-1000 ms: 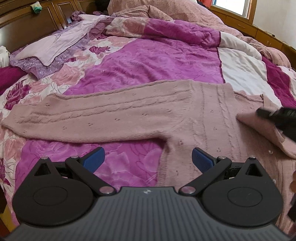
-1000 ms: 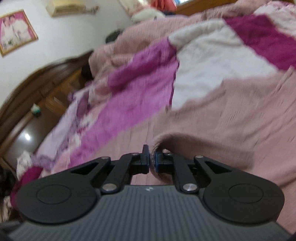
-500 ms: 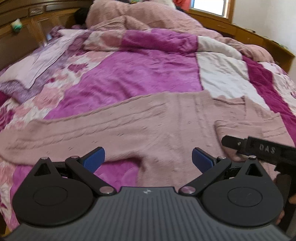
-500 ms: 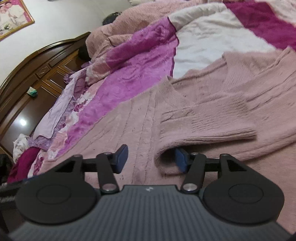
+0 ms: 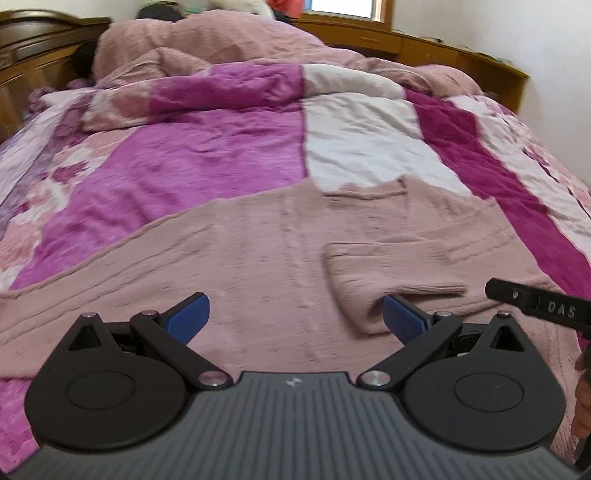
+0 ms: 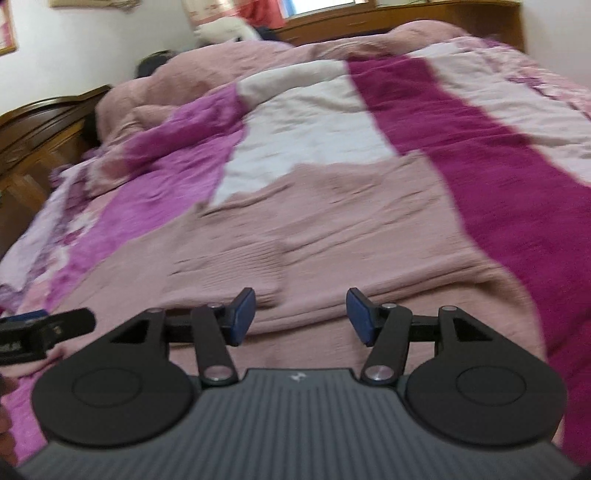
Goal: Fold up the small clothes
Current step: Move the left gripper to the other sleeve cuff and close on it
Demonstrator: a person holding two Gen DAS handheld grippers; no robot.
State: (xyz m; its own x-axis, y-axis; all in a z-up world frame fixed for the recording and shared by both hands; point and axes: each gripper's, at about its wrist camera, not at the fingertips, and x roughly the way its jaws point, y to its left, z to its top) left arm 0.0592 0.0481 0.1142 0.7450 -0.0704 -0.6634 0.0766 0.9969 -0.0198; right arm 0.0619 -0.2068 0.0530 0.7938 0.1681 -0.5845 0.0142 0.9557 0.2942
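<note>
A dusty-pink knitted sweater [image 5: 258, 258] lies flat on the bed. Its right sleeve [image 5: 391, 266] is folded in across the body; its left sleeve stretches out to the left. My left gripper [image 5: 293, 319] is open and empty, low over the sweater, its right finger beside the folded cuff. My right gripper [image 6: 301, 315] is open and empty just above the sweater [image 6: 332, 240], and part of it shows at the right edge of the left wrist view [image 5: 539, 306].
The sweater rests on a patchwork quilt [image 5: 207, 147] of purple, white and magenta panels. A heaped pink blanket [image 5: 221, 40] lies at the far end. A wooden headboard [image 5: 33, 33] stands at the left and a wooden ledge [image 5: 424, 40] under the window.
My right gripper opened and let go of the right sleeve, which now lies folded over the body, then drew back. My left gripper swung right, towards the sweater's body.
</note>
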